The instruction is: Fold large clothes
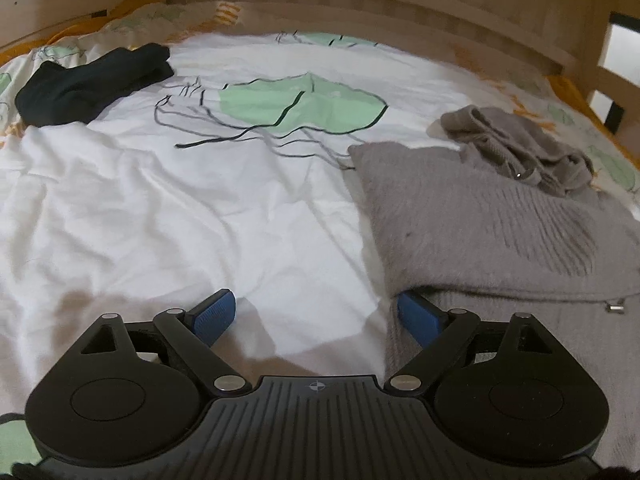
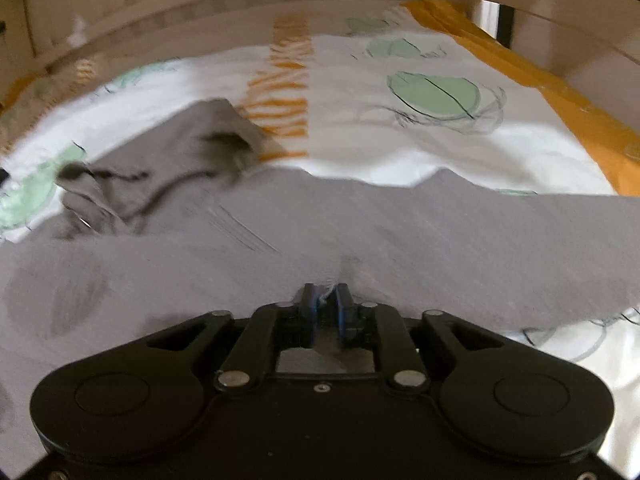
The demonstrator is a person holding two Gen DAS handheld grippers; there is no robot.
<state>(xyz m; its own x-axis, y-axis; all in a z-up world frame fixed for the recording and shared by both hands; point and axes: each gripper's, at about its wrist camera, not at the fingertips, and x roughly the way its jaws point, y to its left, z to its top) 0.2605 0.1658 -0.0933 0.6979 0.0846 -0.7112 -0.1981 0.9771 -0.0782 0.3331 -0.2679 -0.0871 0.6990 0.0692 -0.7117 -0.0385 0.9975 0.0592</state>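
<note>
A large grey knitted garment (image 1: 480,216) lies spread on the bed, its hood bunched at the far end (image 1: 516,144). My left gripper (image 1: 316,300) hangs open over the white duvet. Its right finger (image 1: 416,312) rests at the garment's near left edge, and nothing sits between the fingers. In the right wrist view the same grey garment (image 2: 280,232) fills the middle, blurred. My right gripper (image 2: 325,288) has its blue pads close together, with a puckered fold of the grey cloth pinched between them.
A dark, crumpled piece of clothing (image 1: 92,84) lies at the far left of the bed. The duvet (image 1: 180,208) is white with green leaf prints and orange edging (image 2: 560,100). A wooden bed frame (image 1: 360,4) runs along the far side and the right.
</note>
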